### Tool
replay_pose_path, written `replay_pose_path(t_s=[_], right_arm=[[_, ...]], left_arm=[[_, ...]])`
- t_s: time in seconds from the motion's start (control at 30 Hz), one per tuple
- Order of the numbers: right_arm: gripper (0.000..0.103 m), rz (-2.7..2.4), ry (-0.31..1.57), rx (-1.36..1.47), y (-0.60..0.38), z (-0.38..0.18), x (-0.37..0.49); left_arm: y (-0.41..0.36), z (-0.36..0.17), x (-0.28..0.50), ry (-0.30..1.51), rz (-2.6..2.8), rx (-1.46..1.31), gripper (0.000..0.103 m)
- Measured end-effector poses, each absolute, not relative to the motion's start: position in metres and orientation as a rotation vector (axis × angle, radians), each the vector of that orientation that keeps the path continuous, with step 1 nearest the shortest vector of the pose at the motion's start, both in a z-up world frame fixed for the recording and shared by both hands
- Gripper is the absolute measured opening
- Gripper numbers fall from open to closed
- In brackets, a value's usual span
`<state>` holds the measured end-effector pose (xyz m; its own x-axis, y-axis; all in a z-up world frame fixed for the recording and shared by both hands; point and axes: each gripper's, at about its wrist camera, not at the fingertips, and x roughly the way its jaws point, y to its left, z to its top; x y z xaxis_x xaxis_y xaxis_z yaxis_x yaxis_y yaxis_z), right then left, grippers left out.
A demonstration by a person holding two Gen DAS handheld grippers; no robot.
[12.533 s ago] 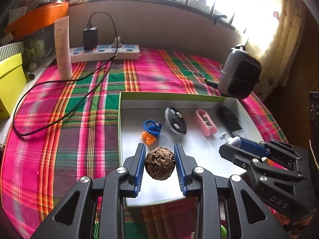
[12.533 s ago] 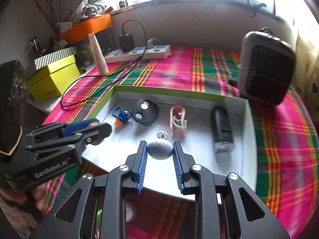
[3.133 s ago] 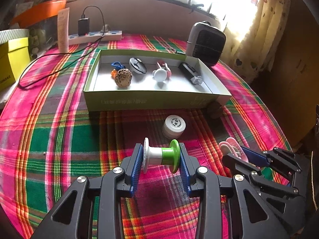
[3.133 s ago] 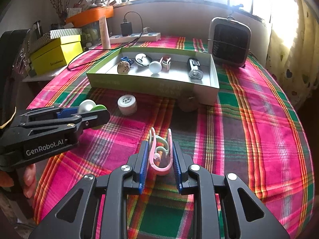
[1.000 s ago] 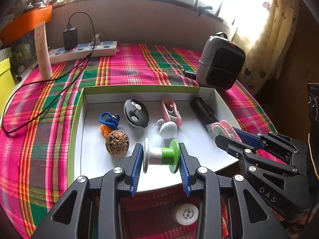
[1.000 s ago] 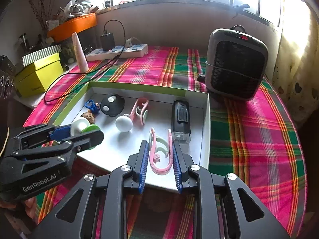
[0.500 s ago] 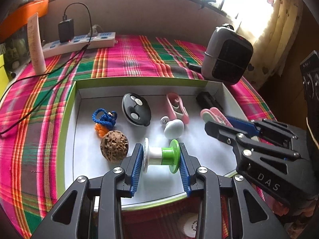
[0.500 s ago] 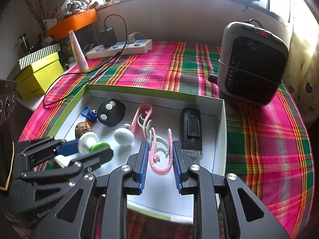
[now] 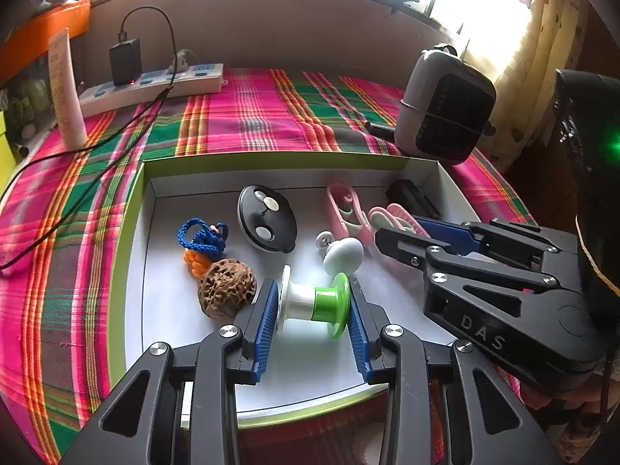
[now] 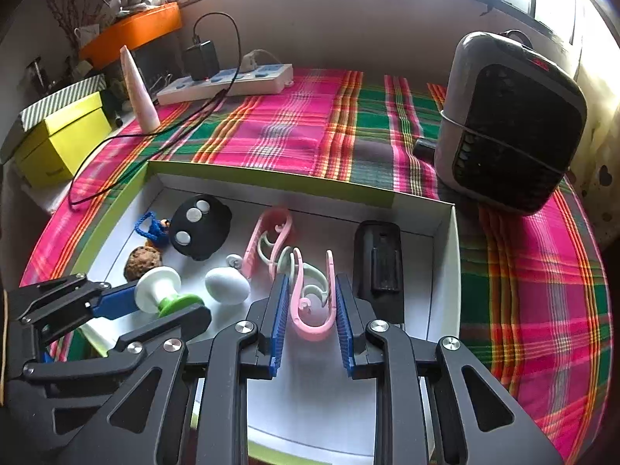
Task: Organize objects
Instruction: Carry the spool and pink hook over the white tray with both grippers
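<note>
Left gripper (image 9: 313,302) is clamped on a white-and-green plastic spool (image 9: 314,301) above the shallow green-rimmed white box (image 9: 136,209). Right gripper (image 10: 312,302) is clamped on a pink curved plastic clip (image 10: 313,298) above the same box.

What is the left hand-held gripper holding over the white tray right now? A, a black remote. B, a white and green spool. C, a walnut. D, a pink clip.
B: the left hand-held gripper has its blue pads pressed on both ends of the white and green spool, while the walnut lies loose in the tray.
</note>
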<state>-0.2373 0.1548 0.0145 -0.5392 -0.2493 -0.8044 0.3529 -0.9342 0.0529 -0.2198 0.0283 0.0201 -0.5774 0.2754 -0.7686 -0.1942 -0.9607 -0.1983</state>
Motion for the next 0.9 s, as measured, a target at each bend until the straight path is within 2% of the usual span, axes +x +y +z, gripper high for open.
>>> replay_pose_path(t_s=[0.9], right_arm=[[0.025,-2.492,0.227,1.29,0.1489,0.0106,-0.243]], left_arm=[[0.0282,0.0201,-0.2202,-0.127,2.579,-1.283,0.033]])
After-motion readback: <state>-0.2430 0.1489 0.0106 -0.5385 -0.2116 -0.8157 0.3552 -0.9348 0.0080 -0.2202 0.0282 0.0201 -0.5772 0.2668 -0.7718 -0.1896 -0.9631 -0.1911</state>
